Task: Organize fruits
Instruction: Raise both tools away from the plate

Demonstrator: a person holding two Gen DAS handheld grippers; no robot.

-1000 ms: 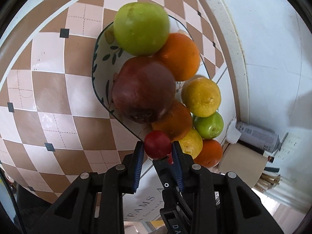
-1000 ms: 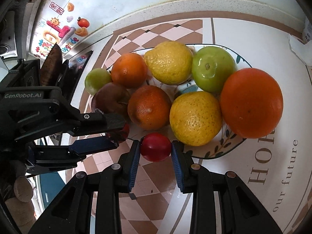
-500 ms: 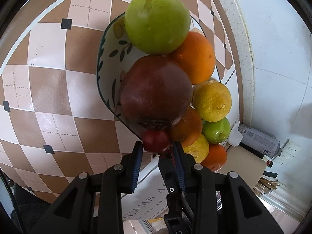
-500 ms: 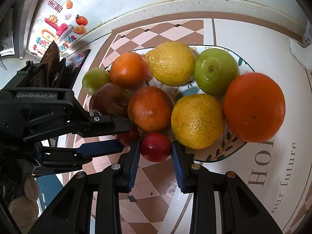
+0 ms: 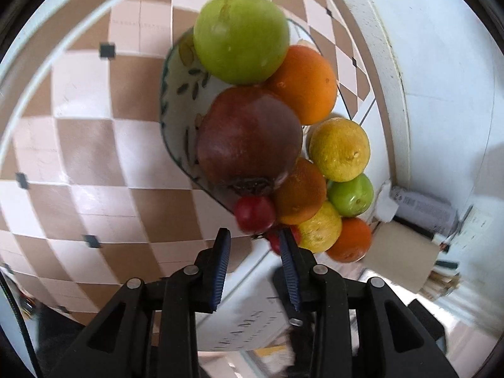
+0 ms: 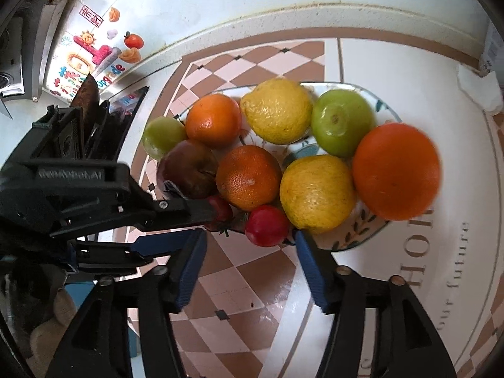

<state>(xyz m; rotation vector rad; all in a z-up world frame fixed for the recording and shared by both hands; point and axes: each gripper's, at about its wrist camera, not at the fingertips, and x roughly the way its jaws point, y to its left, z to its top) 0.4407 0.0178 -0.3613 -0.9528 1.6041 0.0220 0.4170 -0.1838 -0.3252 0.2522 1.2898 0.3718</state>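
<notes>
A patterned plate (image 6: 362, 236) holds green apples, oranges, lemons and a dark pomegranate (image 5: 249, 138). In the left wrist view a small red fruit (image 5: 254, 214) rests at the plate's edge against the pomegranate, just past my open left gripper (image 5: 255, 249). In the right wrist view another small red fruit (image 6: 267, 225) lies at the plate's near rim, in front of my open right gripper (image 6: 249, 249). The left gripper's fingers (image 6: 189, 211) reach in from the left, beside the first red fruit (image 6: 220, 212).
The plate stands on a brown and pink checkered mat (image 6: 239, 271) with a white printed mat (image 6: 419, 271) beside it. A white wall (image 6: 252, 0) runs behind. Boxes and sticks (image 5: 419, 239) lie by the wall.
Both grippers have opened and let go of their small red fruits, which now rest at the plate's edge. Both grippers have drawn back slightly.
</notes>
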